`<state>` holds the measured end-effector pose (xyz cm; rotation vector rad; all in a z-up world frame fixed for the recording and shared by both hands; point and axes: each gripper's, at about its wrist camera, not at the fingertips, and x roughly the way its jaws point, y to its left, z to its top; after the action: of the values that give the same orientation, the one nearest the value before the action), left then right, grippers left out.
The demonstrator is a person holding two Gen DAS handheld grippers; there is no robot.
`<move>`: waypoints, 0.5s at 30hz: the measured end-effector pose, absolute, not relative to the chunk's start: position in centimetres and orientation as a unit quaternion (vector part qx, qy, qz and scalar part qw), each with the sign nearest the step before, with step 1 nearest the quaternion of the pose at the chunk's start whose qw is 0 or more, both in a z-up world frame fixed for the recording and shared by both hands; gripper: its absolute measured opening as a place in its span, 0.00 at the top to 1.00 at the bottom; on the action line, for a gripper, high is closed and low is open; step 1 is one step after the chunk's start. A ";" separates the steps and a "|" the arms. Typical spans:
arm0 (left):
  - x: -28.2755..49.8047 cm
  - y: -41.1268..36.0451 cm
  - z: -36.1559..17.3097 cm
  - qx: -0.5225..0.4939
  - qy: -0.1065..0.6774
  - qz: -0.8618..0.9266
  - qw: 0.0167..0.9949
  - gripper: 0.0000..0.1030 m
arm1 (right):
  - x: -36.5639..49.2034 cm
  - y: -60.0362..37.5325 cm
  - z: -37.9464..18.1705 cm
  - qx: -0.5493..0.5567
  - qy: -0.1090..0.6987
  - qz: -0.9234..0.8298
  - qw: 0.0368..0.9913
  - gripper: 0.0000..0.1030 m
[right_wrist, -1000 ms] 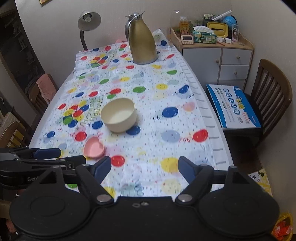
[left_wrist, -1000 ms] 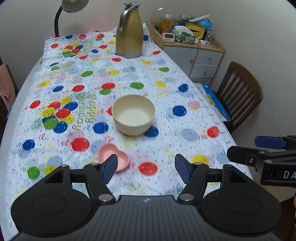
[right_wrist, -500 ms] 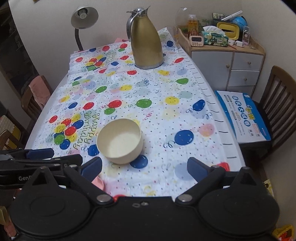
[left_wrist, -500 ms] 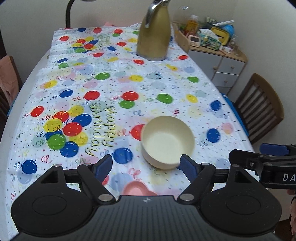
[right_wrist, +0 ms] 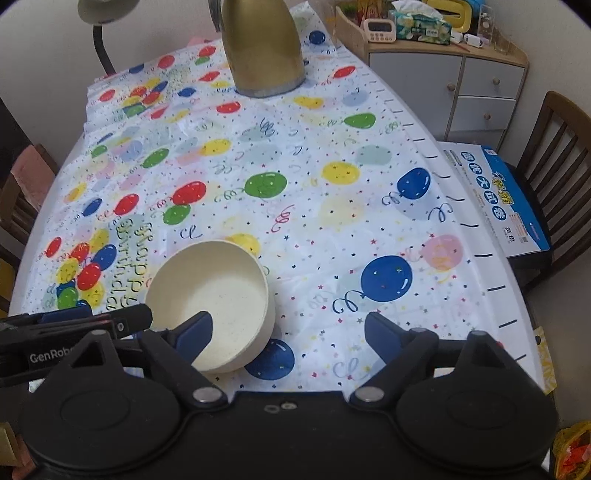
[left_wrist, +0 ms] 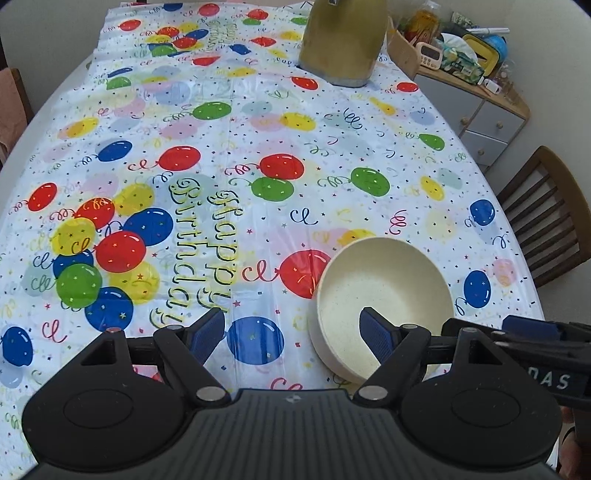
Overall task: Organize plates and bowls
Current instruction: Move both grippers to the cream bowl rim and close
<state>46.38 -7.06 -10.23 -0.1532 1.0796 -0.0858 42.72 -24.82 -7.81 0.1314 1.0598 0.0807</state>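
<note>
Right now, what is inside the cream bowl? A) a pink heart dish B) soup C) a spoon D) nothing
D: the bowl shows only its bare cream bottom in both views, and the open left gripper and open right gripper hold nothing.

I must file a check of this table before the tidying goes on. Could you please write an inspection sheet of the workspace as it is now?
Surface: table under a balloon tablecloth, printed "Happy Birthday".
Job's things: one cream bowl, upright, empty, near the front edge; no plate in view.
Clutter: gold thermos jug at the far end; desk lamp behind it.
Grippers: left hand-held gripper open, its right finger over the bowl; right hand-held gripper open, its left finger over the bowl.
Cables: nothing seen.
Surroundings: cabinet with small items on top; wooden chair holding a blue box.
</note>
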 end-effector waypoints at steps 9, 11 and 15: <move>47.5 -7.6 -11.3 -0.070 0.510 -0.041 0.856 0.32 | 44.2 -23.9 -10.5 0.071 0.530 0.036 0.844 0.46; 47.8 -7.8 -11.6 -0.070 0.515 -0.044 0.853 0.41 | 44.4 -23.8 -10.7 0.073 0.532 0.038 0.843 0.54; 48.0 -7.9 -12.0 -0.076 0.521 -0.049 0.849 0.70 | 44.7 -23.7 -10.8 0.074 0.530 0.042 0.844 0.65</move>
<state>47.98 -7.94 -11.98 -0.1593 1.0981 -0.1035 44.65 -23.75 -10.78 0.1555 1.1196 0.0883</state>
